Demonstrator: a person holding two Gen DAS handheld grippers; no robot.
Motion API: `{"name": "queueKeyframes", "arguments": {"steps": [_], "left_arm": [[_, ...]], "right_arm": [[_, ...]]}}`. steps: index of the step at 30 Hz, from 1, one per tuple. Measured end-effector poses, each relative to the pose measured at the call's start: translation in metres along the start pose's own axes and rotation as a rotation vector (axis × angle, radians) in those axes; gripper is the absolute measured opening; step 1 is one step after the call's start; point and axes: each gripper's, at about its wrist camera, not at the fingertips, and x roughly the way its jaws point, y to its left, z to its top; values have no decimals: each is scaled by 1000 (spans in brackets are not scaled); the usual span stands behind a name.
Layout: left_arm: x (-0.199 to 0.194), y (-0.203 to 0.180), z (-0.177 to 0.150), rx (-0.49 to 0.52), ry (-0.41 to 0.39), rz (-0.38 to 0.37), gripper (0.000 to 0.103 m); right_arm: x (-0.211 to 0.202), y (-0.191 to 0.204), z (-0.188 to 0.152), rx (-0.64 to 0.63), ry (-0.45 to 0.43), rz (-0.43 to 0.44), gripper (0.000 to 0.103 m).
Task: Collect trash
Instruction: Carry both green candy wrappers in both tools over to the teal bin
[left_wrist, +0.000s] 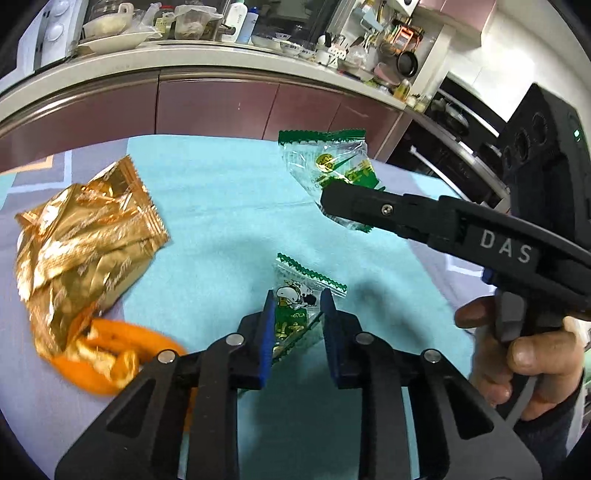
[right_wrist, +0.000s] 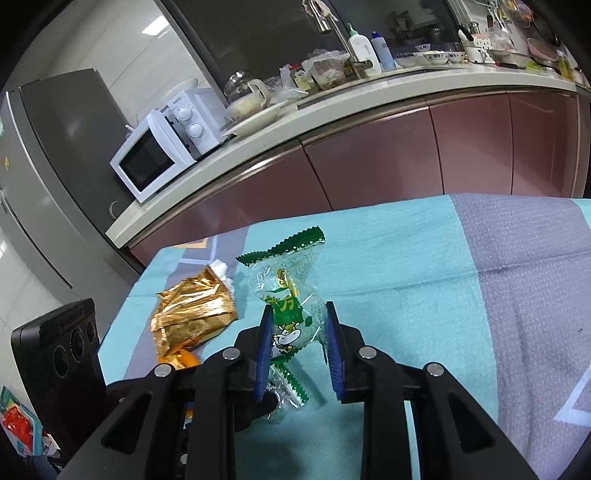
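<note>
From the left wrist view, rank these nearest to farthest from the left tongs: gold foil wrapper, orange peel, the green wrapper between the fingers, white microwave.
1. Green wrapper, between the left tongs' fingers.
2. Orange peel, low on the left.
3. Gold foil wrapper, left, farther up the cloth.
4. White microwave, far top left on the counter.

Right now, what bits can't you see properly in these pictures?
- Orange peel: left wrist view, blurred, partly under the crumpled gold foil wrapper.
- Far green-and-clear candy wrapper: left wrist view, its lower end is hidden by the right gripper.
- Near green cow-print wrapper: bottom hidden between the left gripper fingers.
</note>
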Motion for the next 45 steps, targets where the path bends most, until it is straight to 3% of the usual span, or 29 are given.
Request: {"name": "queueKeyframes", "arguments": {"steps": [6,11,18,25,30,36,40,45], "left_arm": [[-61,-9,-13,17,-97,-8,23],[-130,-9,-31,30,-202,43,23],[-240,19,-66,7,-350,202,24],[-332,71,-107,-65,-442,369,24],[-392,118,-136,-139,-497,486,24],[-458,183,-174,-240,-533,629,24],[-488,232,-194,-303,-527,717,24],[-496,298,-213,-384,-471,765,24]], "right_arm": [[-28,23,-4,-34,-49,27,24],[-53,55,-11,-85,-93,68,24],[-83,114,-31,-178,-140,155,24],[-95,172,-52,-257,-144,250,24],[-83,223,-63,-328,-107,311,24],[-38,292,-69,-403,-22,395,24],[-2,335,-70,-457,41,422,24],[60,393,-73,-547,161,429,24]]}}
